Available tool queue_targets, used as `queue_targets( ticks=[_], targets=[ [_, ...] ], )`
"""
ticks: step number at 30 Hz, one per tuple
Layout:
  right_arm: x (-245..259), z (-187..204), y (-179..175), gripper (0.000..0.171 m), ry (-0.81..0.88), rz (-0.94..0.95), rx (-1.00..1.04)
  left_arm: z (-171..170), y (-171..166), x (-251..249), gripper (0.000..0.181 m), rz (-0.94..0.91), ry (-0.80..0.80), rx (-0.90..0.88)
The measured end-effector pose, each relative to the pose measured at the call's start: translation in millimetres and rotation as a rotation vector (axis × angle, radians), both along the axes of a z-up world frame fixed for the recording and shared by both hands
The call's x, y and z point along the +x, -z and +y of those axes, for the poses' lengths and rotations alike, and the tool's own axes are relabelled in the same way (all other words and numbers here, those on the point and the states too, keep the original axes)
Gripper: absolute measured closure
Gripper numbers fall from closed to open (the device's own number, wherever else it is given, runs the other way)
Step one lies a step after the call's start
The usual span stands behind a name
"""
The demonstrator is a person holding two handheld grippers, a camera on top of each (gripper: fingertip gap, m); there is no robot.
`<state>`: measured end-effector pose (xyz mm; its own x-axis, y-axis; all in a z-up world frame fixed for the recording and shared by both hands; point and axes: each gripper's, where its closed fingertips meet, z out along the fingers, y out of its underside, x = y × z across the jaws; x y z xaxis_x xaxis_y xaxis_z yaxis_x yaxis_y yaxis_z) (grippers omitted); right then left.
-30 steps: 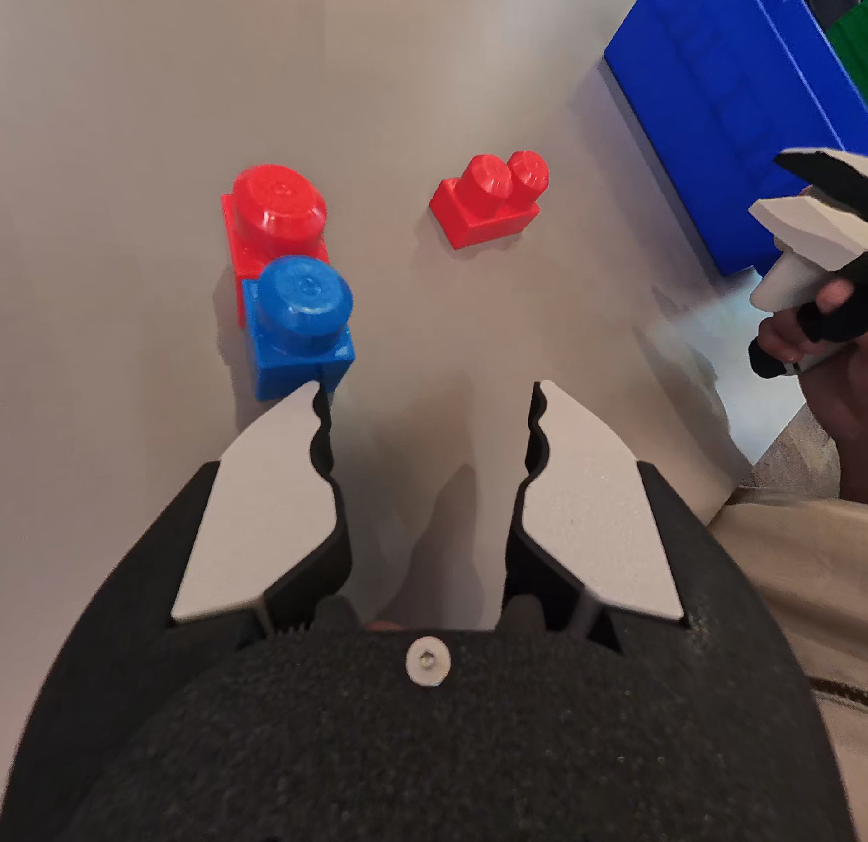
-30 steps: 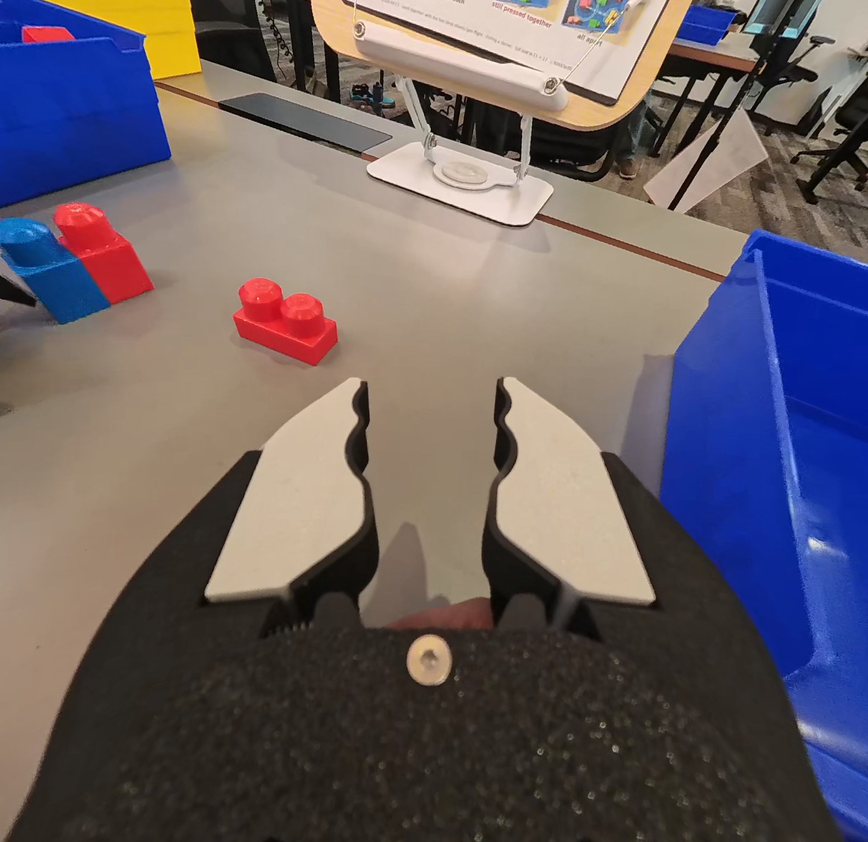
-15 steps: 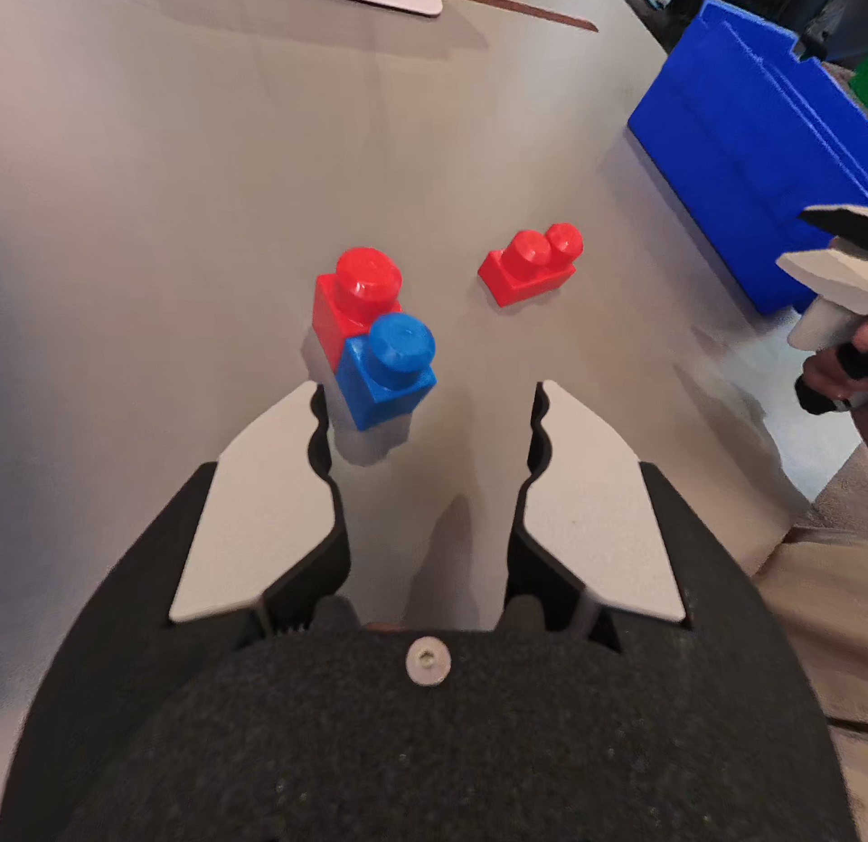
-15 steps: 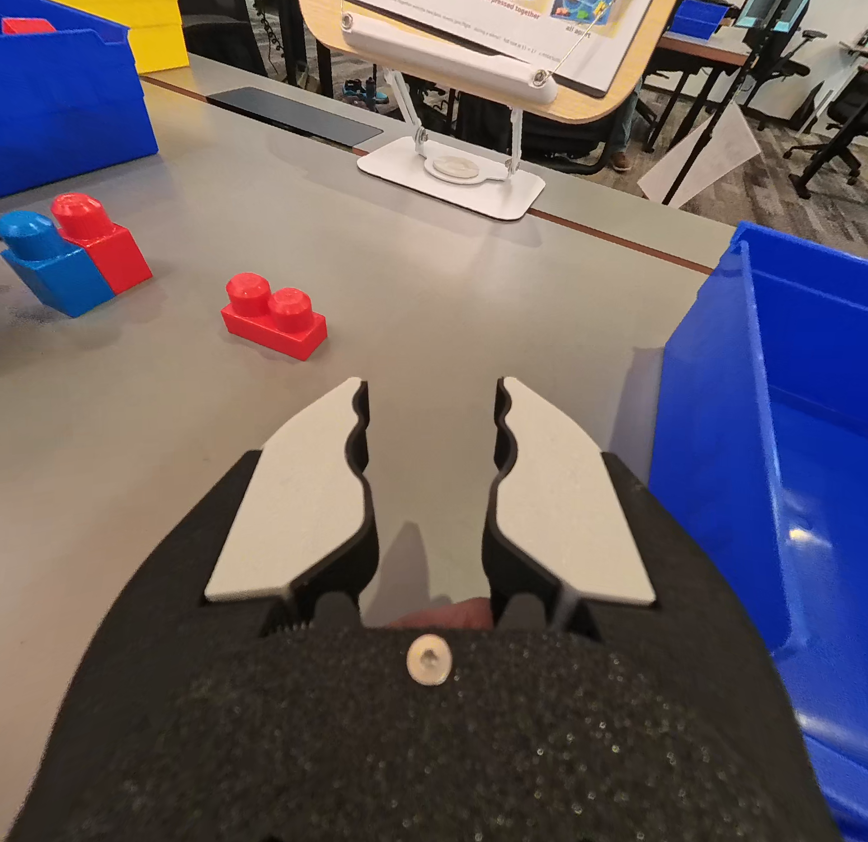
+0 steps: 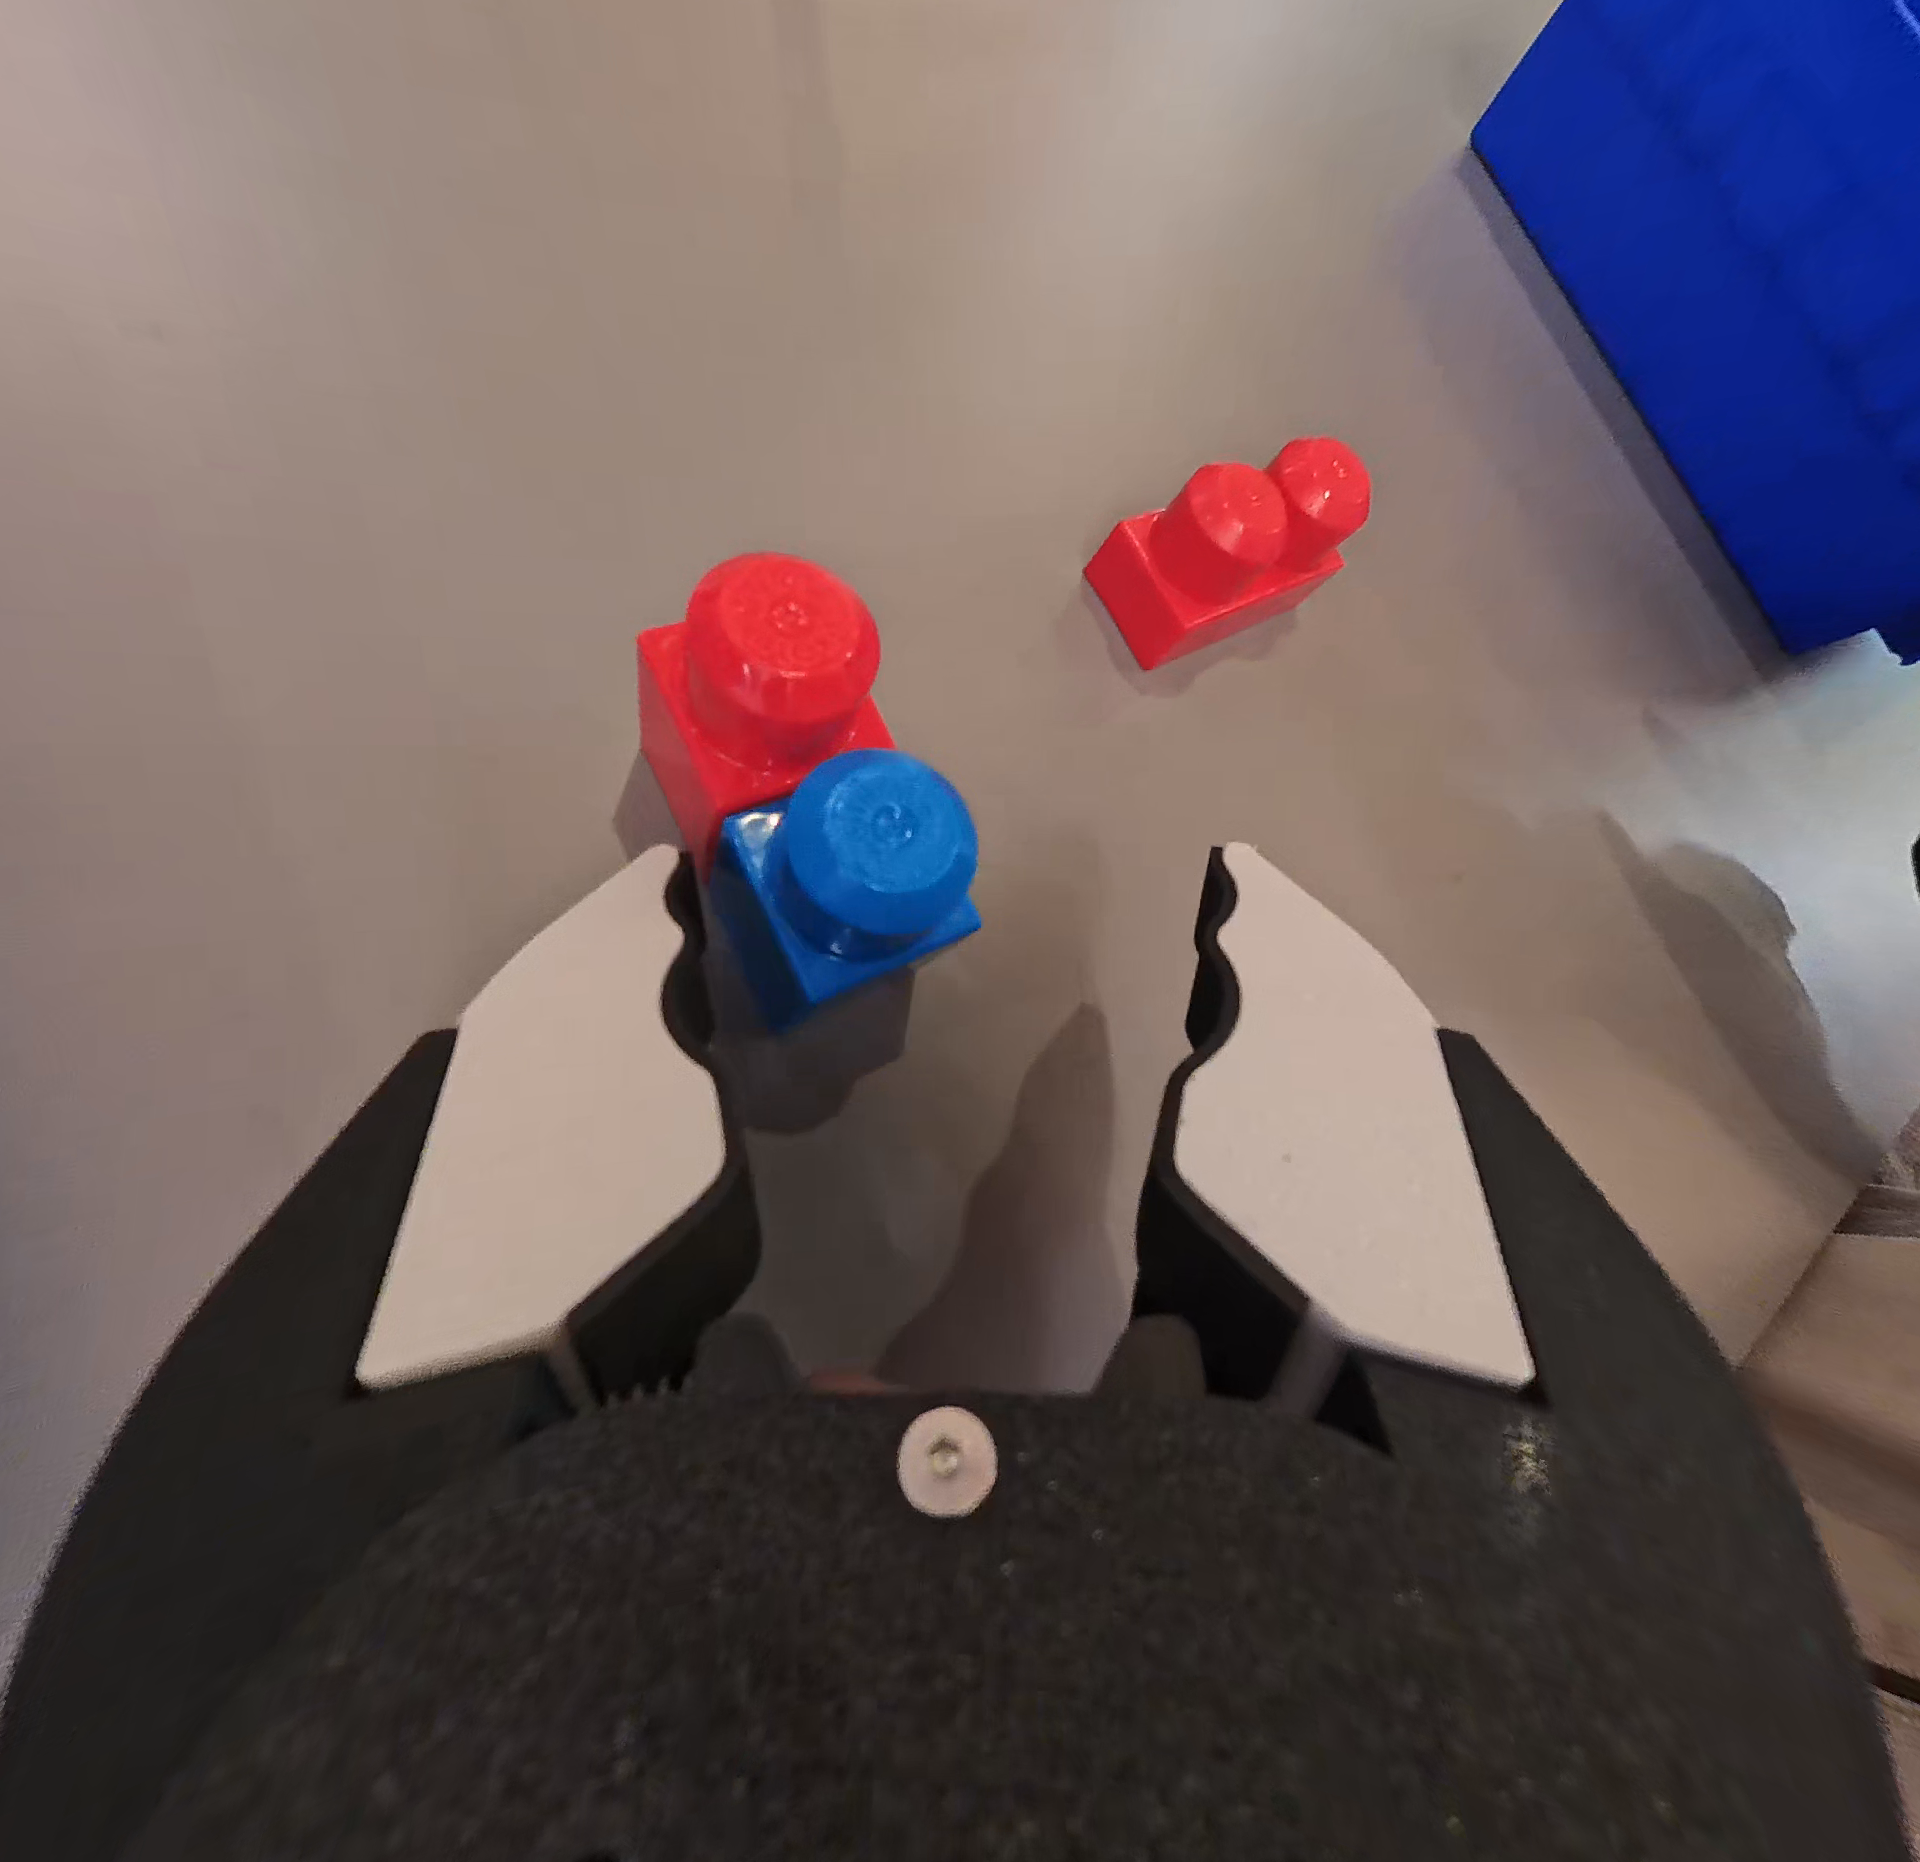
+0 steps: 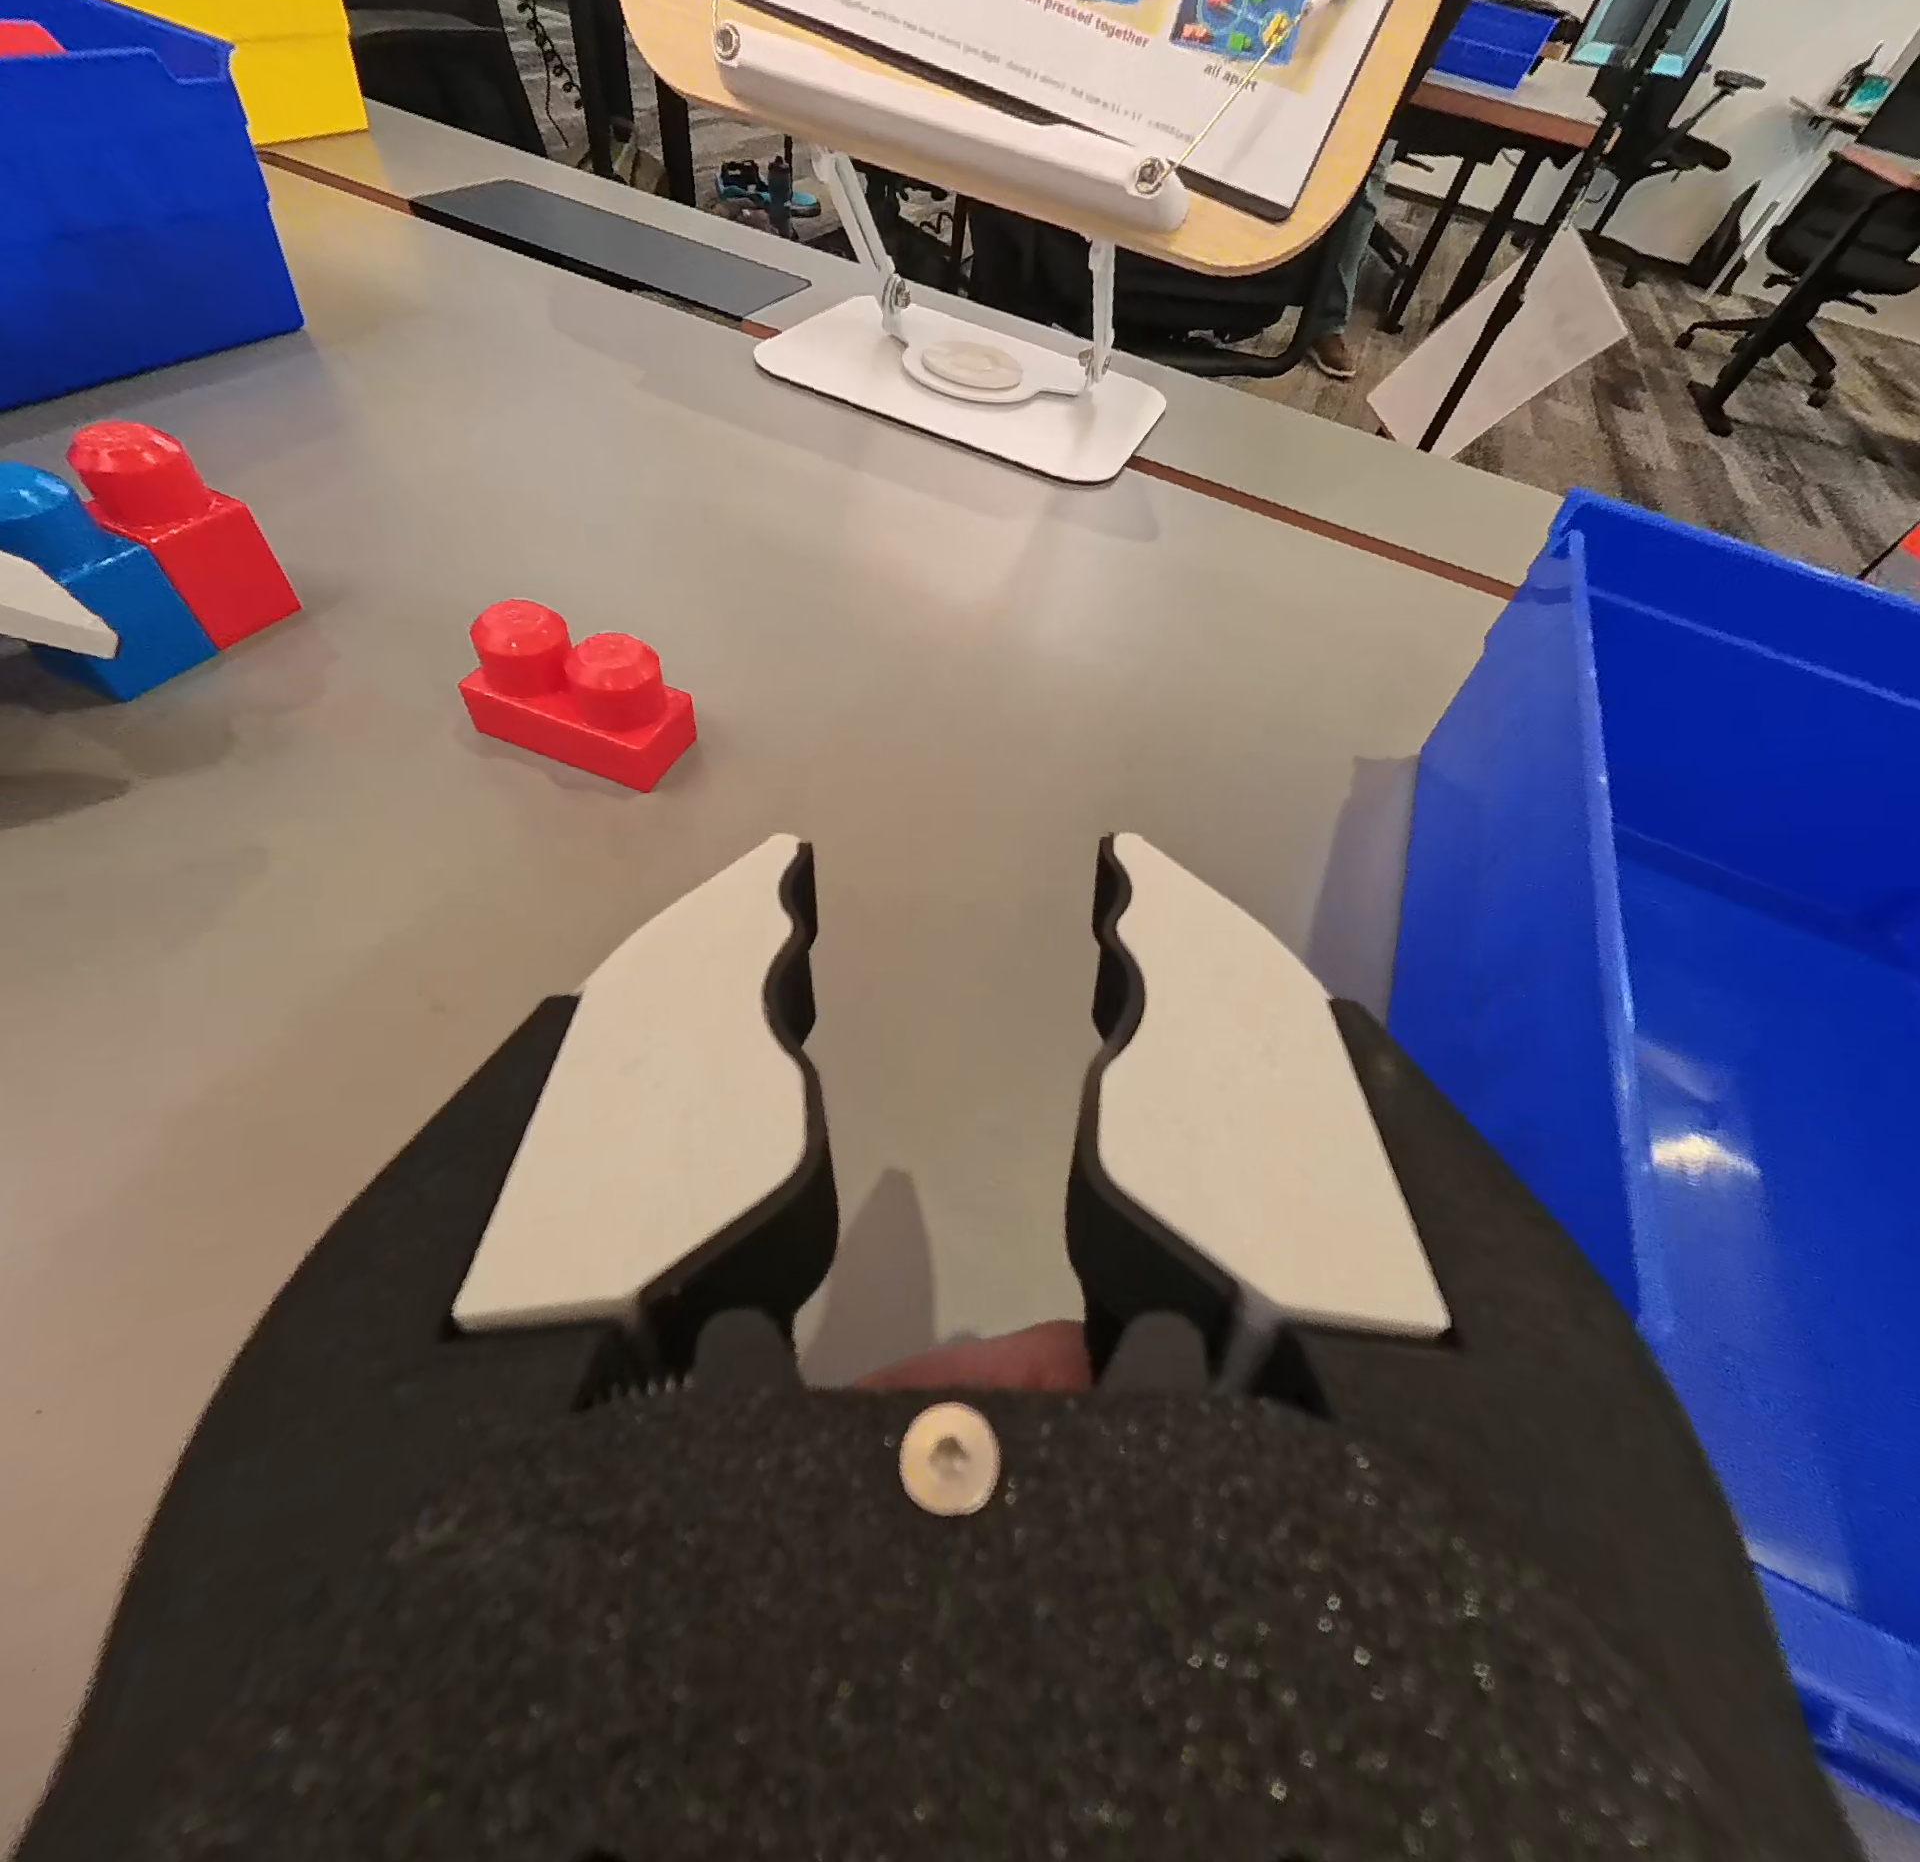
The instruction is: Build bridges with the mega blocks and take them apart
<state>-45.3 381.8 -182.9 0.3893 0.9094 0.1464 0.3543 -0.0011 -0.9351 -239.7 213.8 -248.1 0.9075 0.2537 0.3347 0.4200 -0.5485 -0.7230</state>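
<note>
Now closer: L gripper point(image 5: 945, 877) at blue block point(image 5: 847, 903).

The left gripper point(image 5: 945, 856) is being held wide apart above the grey table point(image 5: 416, 306), its left finger just beside a blue single-stud plastic block point(image 5: 847, 903) touching a red single-stud plastic block point(image 5: 753, 690); a red two-stud plastic block point(image 5: 1226, 560) is lying apart near a blue plastic bin point(image 5: 1745, 254).

The grey bench point(image 6: 935, 669) carries a single-stud blue block point(image 5: 847, 893) touching a single-stud red block point(image 5: 764, 685), with a two-stud red block point(image 5: 1221, 555) lying apart. Blue bins point(image 6: 1714, 981), a yellow bin point(image 6: 296, 56), a white stand point(image 6: 961, 378) and a black panel point(image 6: 613, 249) also rest there.
</note>
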Motion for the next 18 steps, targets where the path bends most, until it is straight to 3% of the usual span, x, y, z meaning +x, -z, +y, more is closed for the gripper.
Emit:
queue_targets(
  ticks=[9,18],
  targets=[
    [-5,-5,0,0.12,-0.019,-0.009,0.007,-8,4,6,0.09,0.0,-0.003,-0.046],
    [-7,-5,1,0.12,-0.024,-0.009,0.001,-20,4,44,0.094,-0.074,0.036,-0.012]
  ],
)
